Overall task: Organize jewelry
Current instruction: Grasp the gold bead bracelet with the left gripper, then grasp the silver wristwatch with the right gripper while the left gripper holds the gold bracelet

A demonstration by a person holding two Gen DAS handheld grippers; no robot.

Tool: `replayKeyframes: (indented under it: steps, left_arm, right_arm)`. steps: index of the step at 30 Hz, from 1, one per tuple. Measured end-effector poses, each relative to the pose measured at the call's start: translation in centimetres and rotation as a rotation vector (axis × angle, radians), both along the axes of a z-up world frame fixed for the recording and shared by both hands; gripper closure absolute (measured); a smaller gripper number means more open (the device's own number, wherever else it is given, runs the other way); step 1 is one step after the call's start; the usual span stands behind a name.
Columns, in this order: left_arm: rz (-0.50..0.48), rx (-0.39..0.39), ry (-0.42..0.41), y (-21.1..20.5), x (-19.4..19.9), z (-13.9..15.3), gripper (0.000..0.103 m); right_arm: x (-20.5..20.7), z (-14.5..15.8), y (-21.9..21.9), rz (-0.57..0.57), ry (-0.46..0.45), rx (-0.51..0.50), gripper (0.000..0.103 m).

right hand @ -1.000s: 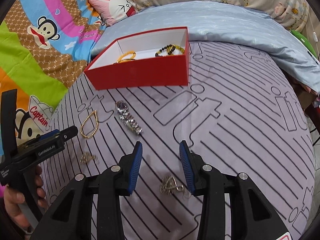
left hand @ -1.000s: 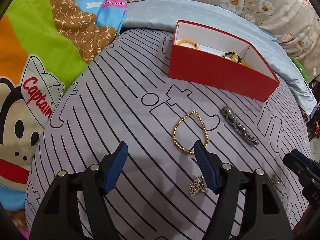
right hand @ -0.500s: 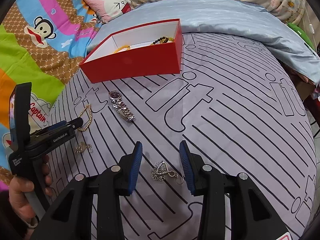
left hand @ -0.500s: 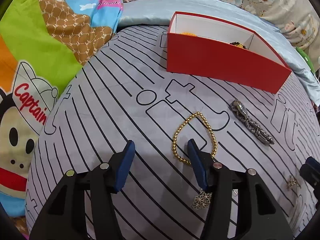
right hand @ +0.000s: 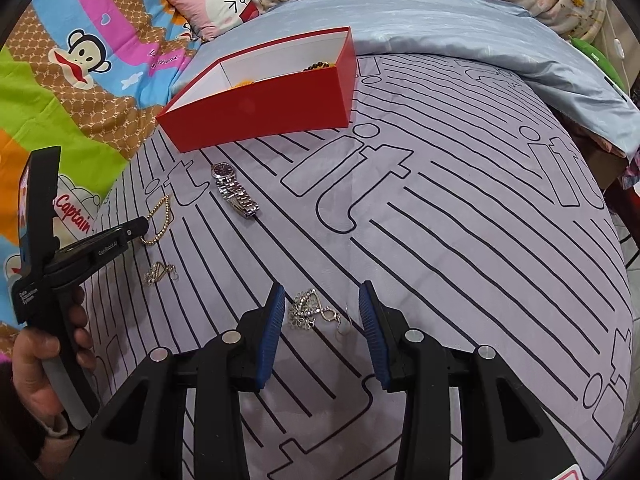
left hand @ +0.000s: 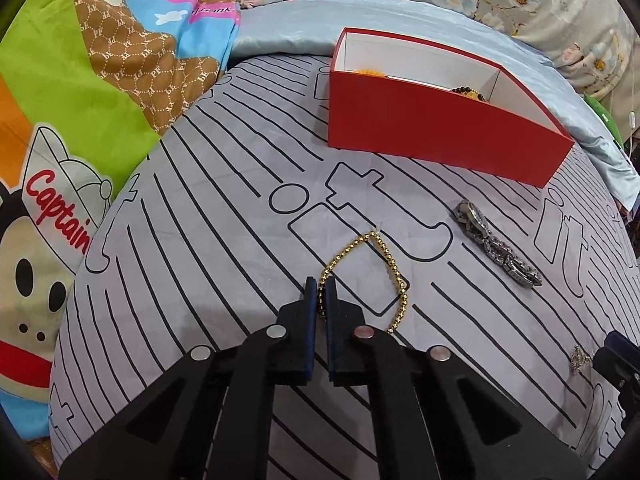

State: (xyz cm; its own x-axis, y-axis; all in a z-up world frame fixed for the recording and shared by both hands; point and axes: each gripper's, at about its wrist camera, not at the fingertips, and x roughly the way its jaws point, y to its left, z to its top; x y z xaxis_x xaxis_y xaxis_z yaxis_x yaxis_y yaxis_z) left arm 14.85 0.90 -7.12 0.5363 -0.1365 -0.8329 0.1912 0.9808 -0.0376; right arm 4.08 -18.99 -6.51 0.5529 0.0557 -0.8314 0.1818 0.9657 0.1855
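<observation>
My left gripper (left hand: 321, 292) is shut on the near left side of a gold bead bracelet (left hand: 390, 268) that lies on the striped grey bedspread; the same grip shows in the right wrist view (right hand: 145, 229). My right gripper (right hand: 322, 314) is open, its fingers either side of a silver flower earring (right hand: 306, 312) on the bedspread. A silver watch (right hand: 234, 190) lies between the bracelet and the red box (right hand: 260, 100), which holds an orange bracelet and a dark bead bracelet. A second flower earring (right hand: 158, 272) lies near my left gripper.
The red box (left hand: 440, 132) stands at the far side of the bedspread. The watch (left hand: 496, 248) lies right of the gold bracelet. A cartoon-monkey quilt (left hand: 80, 80) lies to the left, and a blue satin cover (right hand: 480, 28) behind.
My left gripper moved forward and closed on the gold bracelet. My right gripper moved forward, so the silver earring now sits between its open fingers.
</observation>
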Motion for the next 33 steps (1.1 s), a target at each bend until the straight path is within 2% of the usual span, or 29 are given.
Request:
replayKeyframes:
  steps: [9,14,22,33]
  left_arm:
    - [-0.005,-0.05,0.01,0.4,-1.4,1.5,0.099]
    - [-0.005,-0.057,0.007,0.4,-1.6,2.1,0.1]
    - [0.013,-0.053,0.027,1.1,-1.1,1.5,0.1]
    - [0.022,-0.062,0.053,1.5,-0.5,0.4,0.099]
  right_arm:
    - [0.0,0.1,0.3,0.022,-0.004,0.009,0.065]
    - [2.8,0.2,2.2,0.093,-0.016,0.009,0.065]
    - [9.2,0.3,5.3,0.201,-0.051,-0.003,0.065]
    - [13.8,-0.7,6.8,0.257,-0.046,0.009,0.065]
